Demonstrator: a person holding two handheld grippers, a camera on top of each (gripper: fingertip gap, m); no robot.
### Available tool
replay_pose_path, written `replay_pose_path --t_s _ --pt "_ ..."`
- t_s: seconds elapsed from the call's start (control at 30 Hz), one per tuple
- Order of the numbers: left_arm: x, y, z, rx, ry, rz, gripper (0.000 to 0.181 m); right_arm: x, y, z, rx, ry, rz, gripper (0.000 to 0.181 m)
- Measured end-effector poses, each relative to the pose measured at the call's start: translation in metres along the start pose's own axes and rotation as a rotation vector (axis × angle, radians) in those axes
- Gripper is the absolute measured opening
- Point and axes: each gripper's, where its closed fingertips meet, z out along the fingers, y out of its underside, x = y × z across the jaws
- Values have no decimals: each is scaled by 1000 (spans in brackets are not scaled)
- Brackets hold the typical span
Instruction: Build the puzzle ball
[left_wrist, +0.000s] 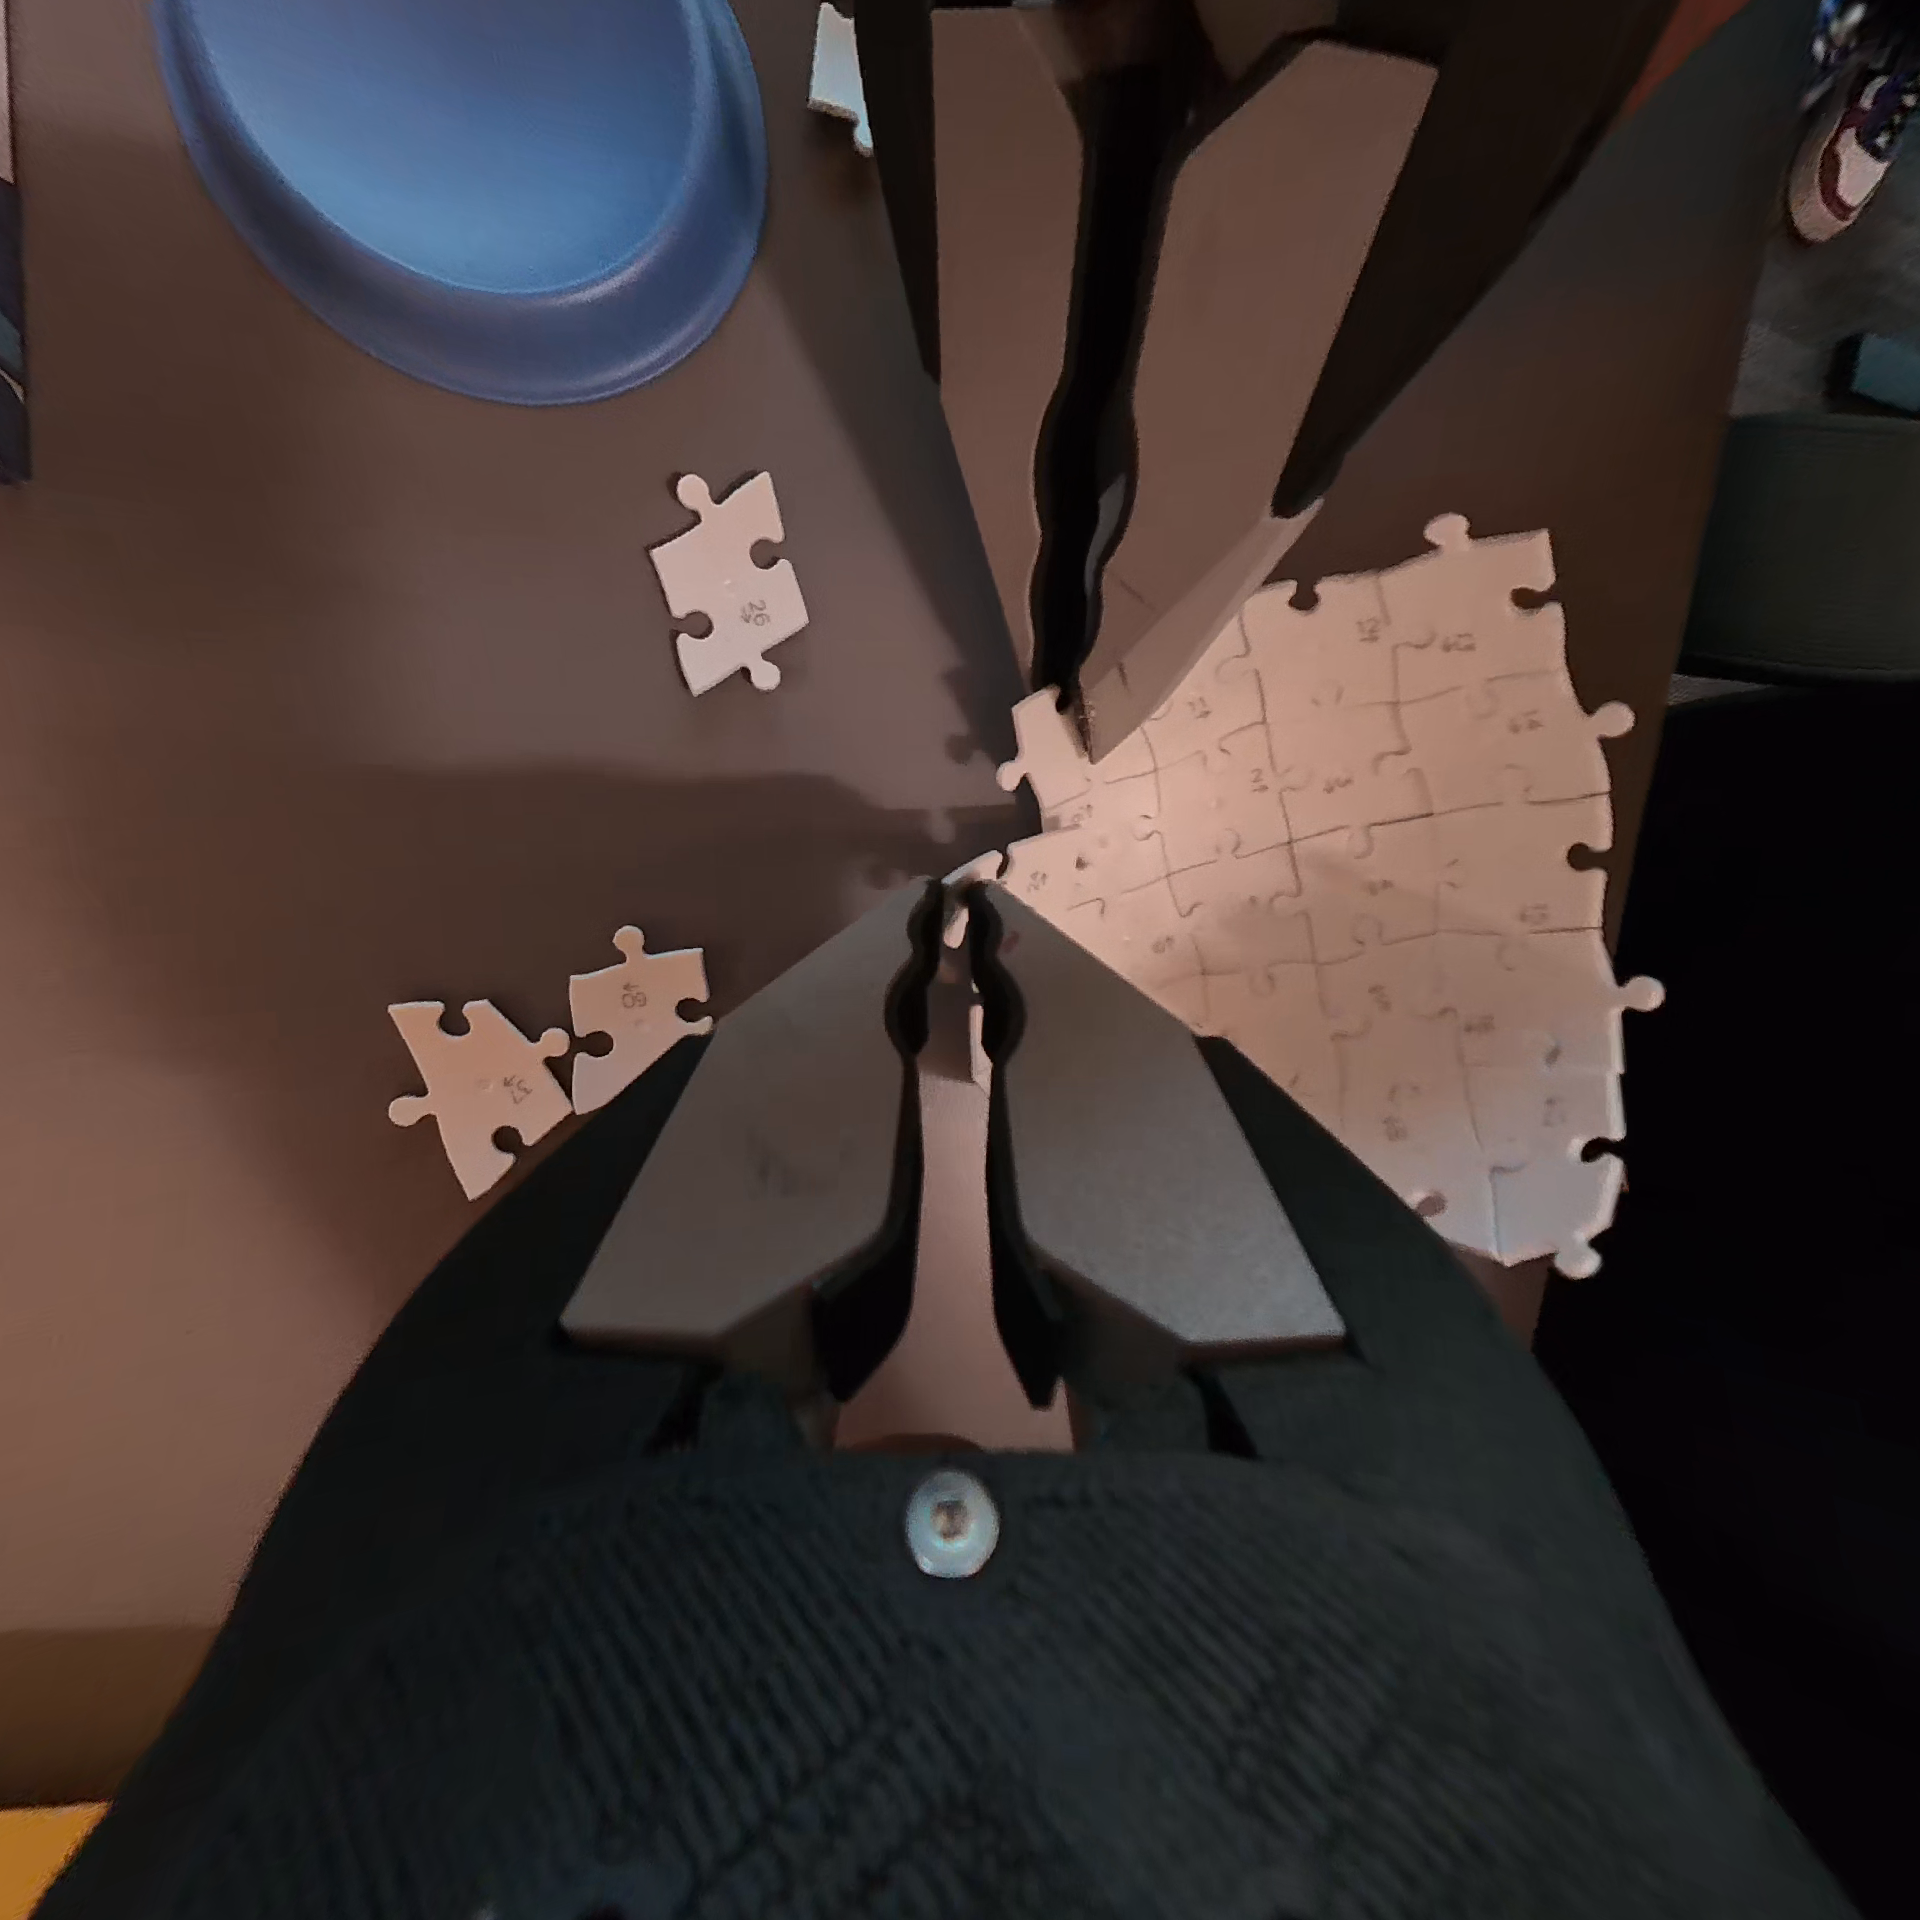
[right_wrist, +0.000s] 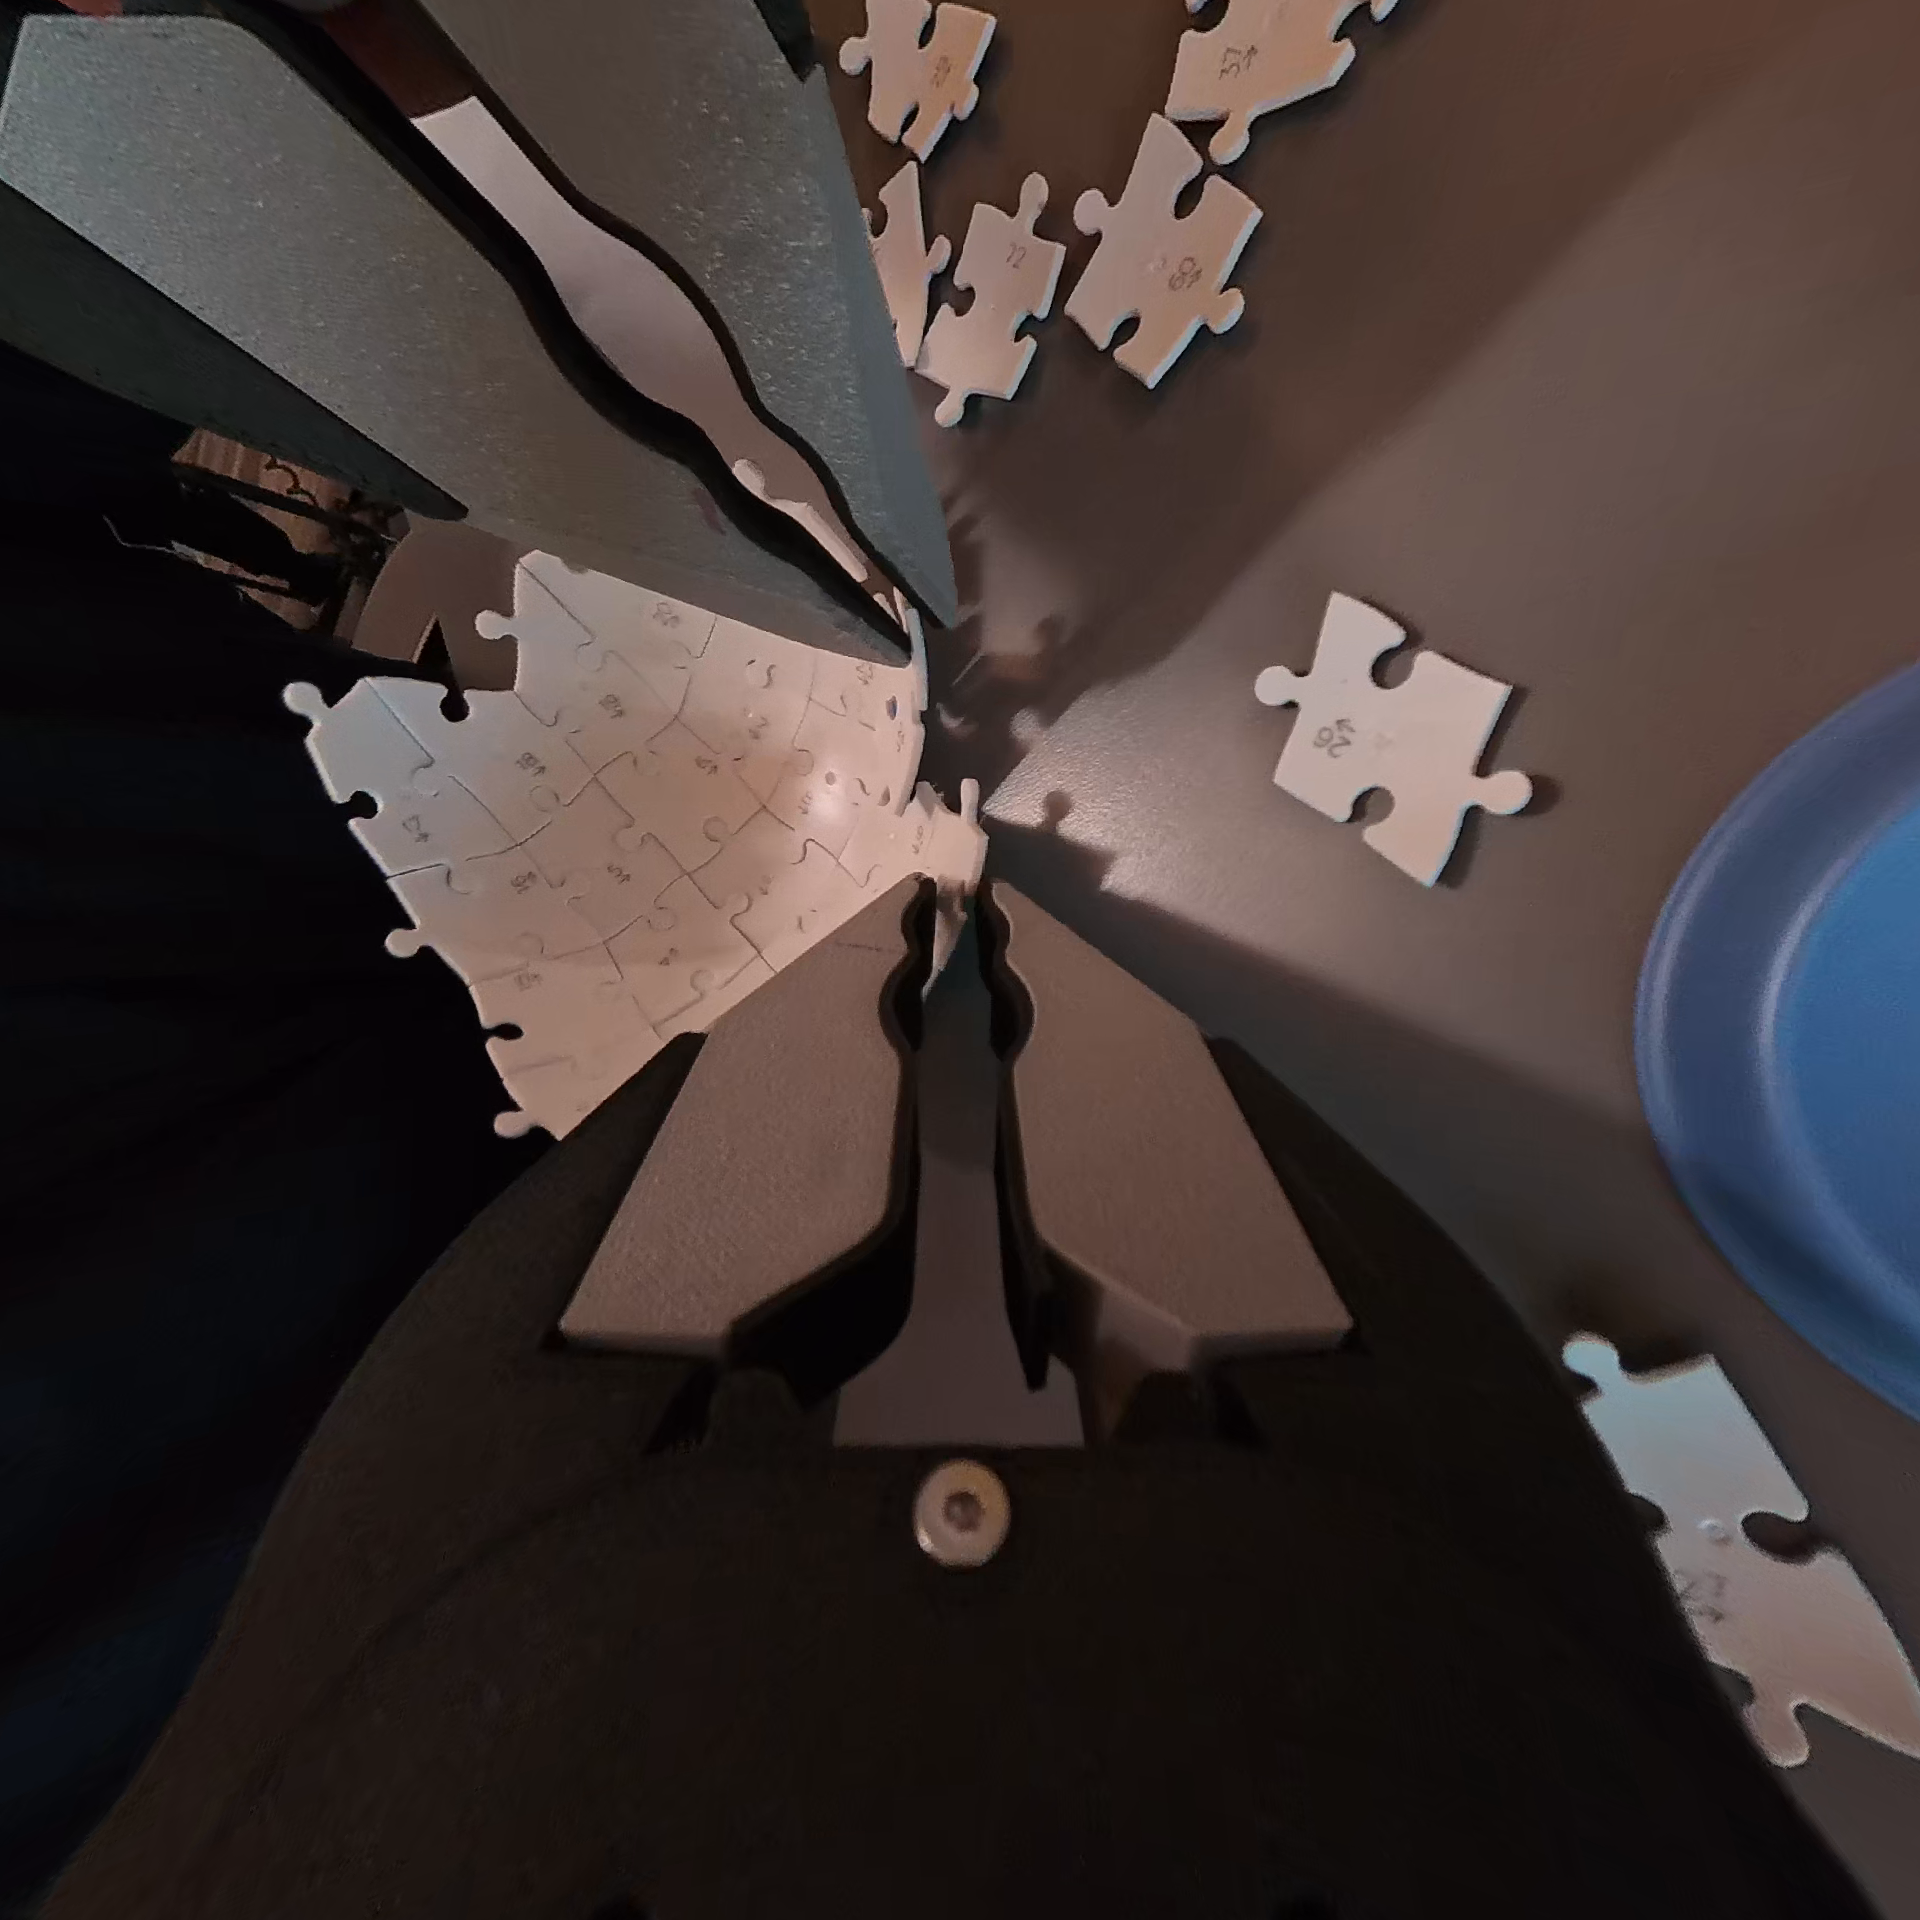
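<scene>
The partly built puzzle ball is a curved white shell of joined pieces (left_wrist: 1351, 883), lying at the table's right edge; it also shows in the right wrist view (right_wrist: 623, 831). My left gripper (left_wrist: 956, 902) is shut on an edge piece at the shell's near-left corner. My right gripper (right_wrist: 961, 899) is shut on the neighbouring edge piece (left_wrist: 1044, 743). A narrow gap lies between the two held edges. In the left wrist view the right gripper (left_wrist: 1081, 717) comes in from the top. In the right wrist view the left gripper (right_wrist: 914, 623) comes in from the upper left.
Loose white pieces lie on the brown table (left_wrist: 312, 727): one alone (left_wrist: 732, 582) and two touching (left_wrist: 639, 1003) (left_wrist: 478, 1081). Several more show in the right wrist view (right_wrist: 1164, 270) (right_wrist: 1704, 1538). A blue bowl (left_wrist: 468, 187) stands at the back left. The table edge runs just right of the shell. About 4 cm separates my left fingertips from my right.
</scene>
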Motion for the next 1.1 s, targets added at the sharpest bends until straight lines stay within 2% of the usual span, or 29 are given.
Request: replay_pose_path --t_s 0.37,0.9,1.1 --pt "-6 0 1 2 -22 -18 2 3 -2 1 -9 13 -2 5" --pt "-10 4 3 -26 -45 -20 4 9 -9 -2 -4 108 -52 6" --pt "-11 5 4 -22 -36 -34 3 3 -26 -12 68 136 -186 6"
